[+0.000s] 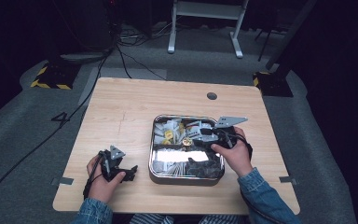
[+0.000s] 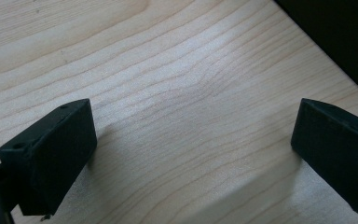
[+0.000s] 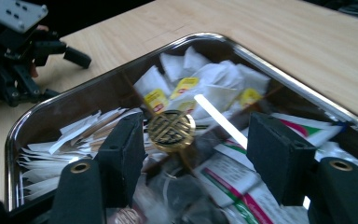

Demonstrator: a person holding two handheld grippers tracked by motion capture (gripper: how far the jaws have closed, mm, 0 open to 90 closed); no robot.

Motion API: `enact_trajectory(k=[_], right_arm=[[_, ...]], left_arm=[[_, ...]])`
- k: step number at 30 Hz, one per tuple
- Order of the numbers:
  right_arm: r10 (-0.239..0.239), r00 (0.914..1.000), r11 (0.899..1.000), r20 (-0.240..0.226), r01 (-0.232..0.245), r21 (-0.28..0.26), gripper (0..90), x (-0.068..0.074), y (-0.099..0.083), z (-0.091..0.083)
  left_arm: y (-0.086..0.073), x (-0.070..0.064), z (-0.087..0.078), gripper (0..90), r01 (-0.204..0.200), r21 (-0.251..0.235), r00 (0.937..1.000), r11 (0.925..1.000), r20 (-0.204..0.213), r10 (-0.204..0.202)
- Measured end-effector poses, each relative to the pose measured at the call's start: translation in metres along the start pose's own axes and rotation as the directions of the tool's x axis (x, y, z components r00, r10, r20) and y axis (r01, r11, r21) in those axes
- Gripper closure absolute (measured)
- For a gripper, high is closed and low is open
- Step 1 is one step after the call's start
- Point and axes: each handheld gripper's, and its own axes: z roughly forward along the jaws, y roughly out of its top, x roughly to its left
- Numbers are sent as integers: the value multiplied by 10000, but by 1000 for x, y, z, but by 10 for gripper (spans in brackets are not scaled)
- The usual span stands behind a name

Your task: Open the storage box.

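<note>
Here's the metal tin point(image 1: 187, 178), square with rounded corners, sitting on the near-middle of the wooden table point(image 1: 130, 102), and it's packed. Tea bags point(image 3: 200, 84) with yellow tags fill the far-left compartment, white paper sachets point(image 3: 51, 154) are stacked at the near left, and red-and-green printed packets point(image 3: 242, 184) lie on the right. A clear lid covers it all, glare streaking across it, with a round brass knob point(image 3: 171, 130) at its centre.

The right gripper point(image 3: 193, 151) is over the tin now, jaws spread wide either side of that knob, one black pad just beside it, the other well apart. Nothing clamped.

The left gripper point(image 1: 129, 171) rests on the table near the tin's near-left corner, jaws wide apart over bare wood, gripping nothing.

Room to move: plenty of open tabletop on the far side and left of the tin. The near edge runs close beneath both hands, and the right edge is not far from the right hand point(image 1: 235, 156).
</note>
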Motion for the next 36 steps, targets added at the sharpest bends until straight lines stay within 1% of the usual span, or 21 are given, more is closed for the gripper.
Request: enact_trajectory(k=[3, 5, 7, 9, 10, 11, 14, 16, 17, 18, 19, 20, 23, 26, 31, 36], right_arm=[[-186, 9996, 9995, -199, 191, 269, 380, 8, 1, 15], [-175, 9994, 9991, -301, 186, 377, 380, 9, 0, 22], [-207, 9993, 9988, -298, 220, 446, 387, 10, -1, 27], [-309, 9992, 9974, -241, 324, 637, 409, 11, -1, 32], [-516, 9985, 9952, -185, 530, 817, 428, 12, -1, 37], [-516, 9985, 9952, -185, 530, 817, 428, 12, -1, 37], [-658, 9976, 9923, -215, 677, 1036, 458, 14, -1, 44], [-661, 9976, 9903, -208, 681, 1209, 479, 14, -1, 47], [-732, 9971, 9885, -204, 753, 1310, 530, 15, -1, 49], [-834, 9964, 9870, -118, 842, 1366, 555, 16, -1, 49], [-960, 9953, 9861, 81, 940, 1370, 581, 16, -1, 50], [-987, 9950, 9858, 142, 958, 1378, 585, 17, -1, 50], [-940, 9955, 9863, 142, 911, 1373, 586, 17, -1, 50], [-1002, 9947, 9861, 236, 961, 1356, 587, 18, -1, 50], [-972, 9946, 9875, 359, 919, 1283, 589, 20, -1, 49], [-925, 9952, 9889, 318, 880, 1196, 589, 19, -1, 49]], left_arm=[[0, 0, 0, 4, 2, 7, 10000, 10000, -2, -2], [0, 0, 0, 4, 4, 7, 10000, 10000, -1, -4], [0, 0, 0, 4, 3, 3, 10000, 10000, 3, -3], [0, 0, 0, 4, 0, 6, 10000, 10000, 3, 0], [0, 0, 0, 4, -2, 6, 10000, 10000, 0, 2], [0, 0, 0, 4, -1, 3, 10000, 10000, 3, 1], [0, 0, 0, 4, -1, 6, 10000, 10000, 2, 1], [0, 0, 0, 4, -1, 6, 10000, 10000, 1, 1], [0, 0, 0, 4, -1, 6, 10000, 10000, 2, 1], [0, 0, 0, 4, 0, 4, 10000, 10000, 3, 0], [0, 0, 0, 4, 0, 4, 10000, 10000, 0, 0], [0, 0, 0, 4, 2, 4, 10000, 10000, 1, -2], [0, 0, 0, 4, -2, 2, 10000, 10000, -1, 2], [0, 0, 0, 4, -1, 3, 10000, 10000, 0, 1], [0, 0, 0, 4, 4, 6, 10000, 10000, -1, -4], [0, 0, 0, 4, 1, 5, 10000, 10000, 1, -1]])
